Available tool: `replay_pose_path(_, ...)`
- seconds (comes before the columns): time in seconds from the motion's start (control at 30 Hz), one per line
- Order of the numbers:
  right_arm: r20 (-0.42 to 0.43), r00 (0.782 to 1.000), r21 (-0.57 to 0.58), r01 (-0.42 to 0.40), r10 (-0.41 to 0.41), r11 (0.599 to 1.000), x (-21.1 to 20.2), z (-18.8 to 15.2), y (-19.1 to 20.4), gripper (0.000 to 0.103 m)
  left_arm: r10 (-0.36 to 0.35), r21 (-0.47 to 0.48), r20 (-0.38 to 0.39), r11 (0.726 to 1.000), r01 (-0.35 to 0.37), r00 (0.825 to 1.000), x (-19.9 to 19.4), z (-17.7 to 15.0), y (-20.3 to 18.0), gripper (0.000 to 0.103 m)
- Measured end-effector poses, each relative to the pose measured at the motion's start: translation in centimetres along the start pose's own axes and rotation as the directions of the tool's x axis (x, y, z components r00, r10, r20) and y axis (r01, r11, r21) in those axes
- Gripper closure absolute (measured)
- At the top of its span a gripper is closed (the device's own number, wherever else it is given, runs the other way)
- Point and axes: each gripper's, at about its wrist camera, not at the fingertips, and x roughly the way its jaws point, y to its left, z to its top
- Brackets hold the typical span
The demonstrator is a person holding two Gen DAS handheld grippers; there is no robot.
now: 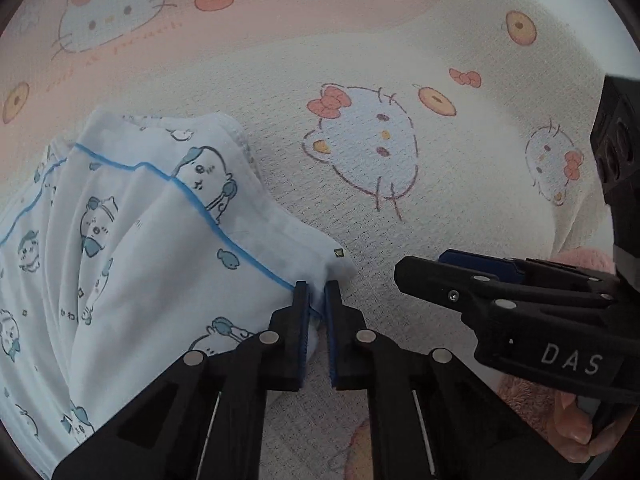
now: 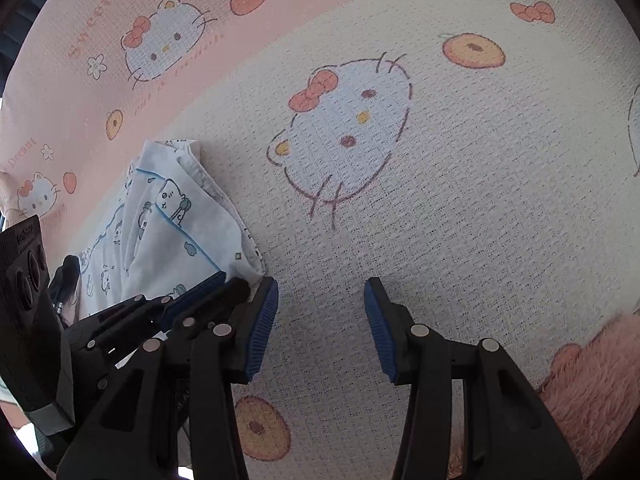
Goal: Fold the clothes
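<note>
A white garment (image 1: 132,248) with blue piping and small cartoon animals lies bunched on the bed sheet at the left of the left wrist view. My left gripper (image 1: 318,292) is shut on its near corner. In the right wrist view the garment (image 2: 172,232) lies at the left, with the left gripper (image 2: 228,286) pinching its corner. My right gripper (image 2: 320,300) is open and empty over bare sheet, just right of that corner. It also shows in the left wrist view (image 1: 424,268) at the right.
The surface is a cream and pink cat-print bed sheet (image 1: 360,152) (image 2: 460,200). A pink fluffy fabric (image 2: 592,380) lies at the lower right; it also shows in the left wrist view (image 1: 532,396).
</note>
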Motion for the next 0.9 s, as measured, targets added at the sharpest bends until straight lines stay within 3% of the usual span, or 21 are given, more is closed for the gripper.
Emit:
replay_pose_path(0.13, 0.001, 1.0, 0.006, -0.001, 0.001, 1.0, -0.2, -0.2, -0.1, 0.057, -0.048, -0.118, 0.098, 0.991, 0.06, 0.994, -4.6, -0.3, 3.0, 0.097)
replay_pose_path(0.27, -0.005, 1.0, -0.032, -0.005, 0.004, 0.999, -0.6, -0.5, 1.0, 0.057, -0.058, -0.238, 0.225, 0.965, 0.113, 0.973, -10.9, -1.3, 7.8, 0.097)
replay_pose_path(0.4, -0.001, 0.999, -0.149, -0.049, 0.05, 0.988, -1.5, 0.5, 4.8, 0.057, 0.003, -0.374, 0.304, 0.92, 0.116, 0.953, -15.4, -3.7, 15.0, 0.097)
replay_pose_path(0.47, 0.011, 0.998, -0.247, -0.051, 0.055, 0.968, -2.0, 1.4, 7.9, 0.057, 0.066, -0.42, 0.304, 0.905, 0.072, 0.95, -16.6, -5.2, 18.5, 0.097)
replay_pose_path(0.63, 0.007, 0.999, -0.41, -0.046, 0.054, 0.911, -0.9, 3.9, 15.3, 0.057, 0.137, -0.524, 0.265, 0.851, 0.023, 0.954, -16.5, -7.8, 25.7, 0.097)
replay_pose_path(0.73, 0.0, 1.0, -0.48, -0.02, 0.022, 0.877, 1.1, 4.8, 18.8, 0.057, 0.132, -0.559, 0.228, 0.829, 0.019, 0.965, -15.2, -8.6, 28.7, 0.097)
replay_pose_path(0.9, -0.009, 1.0, -0.525, 0.007, -0.014, 0.851, 4.2, 6.3, 22.1, 0.057, 0.065, -0.539, 0.215, 0.84, 0.062, 0.975, -13.5, -8.5, 30.8, 0.096)
